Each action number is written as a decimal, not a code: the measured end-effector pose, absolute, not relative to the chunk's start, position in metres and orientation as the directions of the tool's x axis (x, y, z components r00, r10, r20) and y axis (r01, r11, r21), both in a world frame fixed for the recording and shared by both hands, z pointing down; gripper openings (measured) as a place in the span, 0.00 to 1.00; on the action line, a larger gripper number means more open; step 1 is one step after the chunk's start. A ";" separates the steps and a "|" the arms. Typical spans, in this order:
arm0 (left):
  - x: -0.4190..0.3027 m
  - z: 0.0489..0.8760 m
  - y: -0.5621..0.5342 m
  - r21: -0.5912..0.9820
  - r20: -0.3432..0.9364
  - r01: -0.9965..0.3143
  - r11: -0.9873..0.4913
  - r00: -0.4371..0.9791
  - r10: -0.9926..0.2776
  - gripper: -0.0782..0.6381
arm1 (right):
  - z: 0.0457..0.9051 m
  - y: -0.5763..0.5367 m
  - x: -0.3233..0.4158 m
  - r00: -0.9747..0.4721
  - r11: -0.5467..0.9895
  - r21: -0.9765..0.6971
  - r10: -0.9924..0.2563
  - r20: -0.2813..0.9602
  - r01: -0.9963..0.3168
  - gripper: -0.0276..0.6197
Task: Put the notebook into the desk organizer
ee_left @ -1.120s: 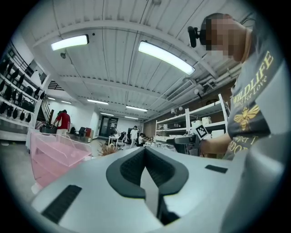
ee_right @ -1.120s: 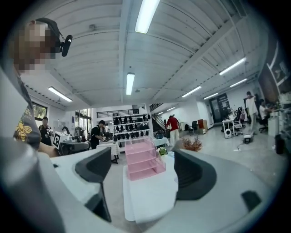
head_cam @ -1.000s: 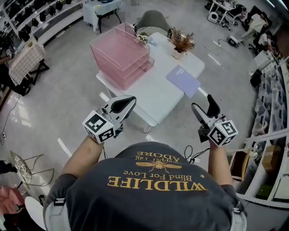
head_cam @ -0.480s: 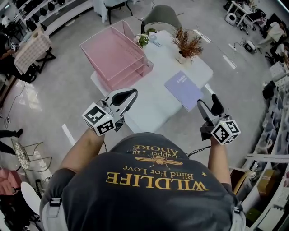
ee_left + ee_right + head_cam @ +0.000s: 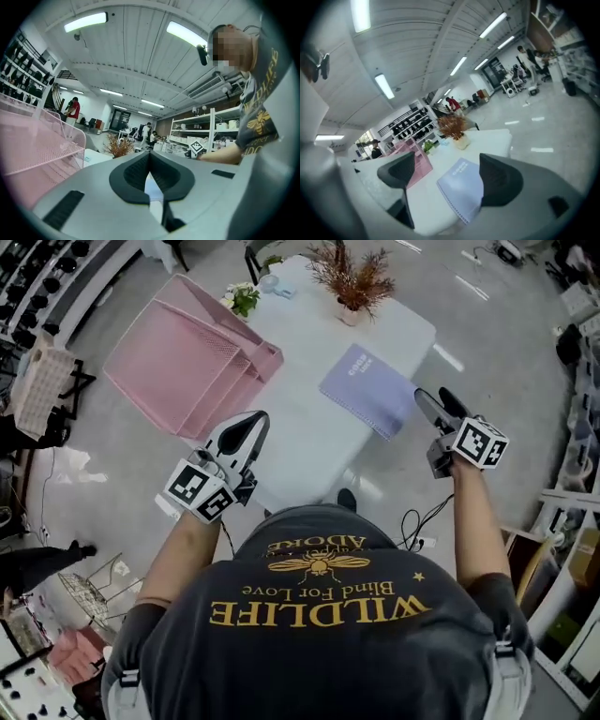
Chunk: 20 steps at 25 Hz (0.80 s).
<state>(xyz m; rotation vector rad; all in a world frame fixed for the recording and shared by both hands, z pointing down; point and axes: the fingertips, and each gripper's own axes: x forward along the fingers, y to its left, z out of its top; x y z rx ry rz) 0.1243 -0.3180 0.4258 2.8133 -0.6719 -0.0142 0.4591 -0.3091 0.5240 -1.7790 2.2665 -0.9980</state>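
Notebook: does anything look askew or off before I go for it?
Nothing looks spilled or damaged. The notebook lies flat and closed, but one corner sits right at the right edge of the table, by the open right tongs; whether it overhangs is unclear.

Top: dark grey short-sleeved T-shirt [image 5: 187, 662], gold "WILDLIFE" lettering, gold bee motif.
Left tongs [image 5: 255, 420]: light grey shells, black pads, white cube [image 5: 199, 491] with black square markers.
Right tongs [image 5: 431, 394]: black pads, matching marked cube [image 5: 481, 443].
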 end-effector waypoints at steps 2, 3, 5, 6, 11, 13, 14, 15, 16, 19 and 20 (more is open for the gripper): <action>0.130 0.442 -0.325 0.256 0.066 -0.407 -0.877 0.912 -0.404 0.11 | 0.562 -0.311 0.470 -0.285 0.012 -0.587 -0.882 0.375 -0.809 0.69; 0.134 0.450 -0.329 0.260 0.077 -0.388 -0.884 0.921 -0.381 0.11 | 0.582 -0.311 0.475 -0.270 -0.032 -0.596 -0.870 0.412 -0.803 0.69; 0.142 0.466 -0.336 0.273 0.101 -0.358 -0.893 0.934 -0.343 0.11 | 0.624 -0.308 0.484 -0.254 -0.107 -0.603 -0.838 0.482 -0.790 0.69; 0.147 0.472 -0.339 0.280 0.110 -0.347 -0.895 0.938 -0.330 0.11 | 0.643 -0.307 0.486 -0.257 -0.135 -0.613 -0.823 0.507 -0.779 0.69; 0.167 0.490 -0.344 0.297 0.133 -0.318 -0.900 0.947 -0.291 0.11 | 0.711 -0.317 0.485 -0.318 -0.204 -0.715 -0.790 0.524 -0.669 0.69; 0.170 0.496 -0.344 0.303 0.145 -0.314 -0.900 0.948 -0.282 0.11 | 0.729 -0.324 0.480 -0.342 -0.210 -0.750 -0.791 0.508 -0.627 0.69; 0.171 0.499 -0.343 0.305 0.151 -0.313 -0.900 0.948 -0.278 0.11 | 0.734 -0.328 0.477 -0.356 -0.208 -0.766 -0.791 0.497 -0.608 0.69; 0.172 0.501 -0.342 0.306 0.158 -0.312 -0.899 0.948 -0.275 0.11 | 0.739 -0.331 0.473 -0.371 -0.204 -0.781 -0.791 0.487 -0.591 0.69; 0.173 0.504 -0.341 0.307 0.164 -0.312 -0.899 0.948 -0.272 0.11 | 0.742 -0.334 0.470 -0.385 -0.198 -0.792 -0.790 0.478 -0.577 0.69; 0.174 0.510 -0.337 0.311 0.179 -0.313 -0.897 0.947 -0.268 0.11 | 0.747 -0.339 0.462 -0.413 -0.185 -0.815 -0.788 0.457 -0.550 0.69; 0.174 0.511 -0.337 0.313 0.183 -0.313 -0.897 0.946 -0.267 0.11 | 0.748 -0.340 0.461 -0.417 -0.182 -0.817 -0.788 0.454 -0.547 0.69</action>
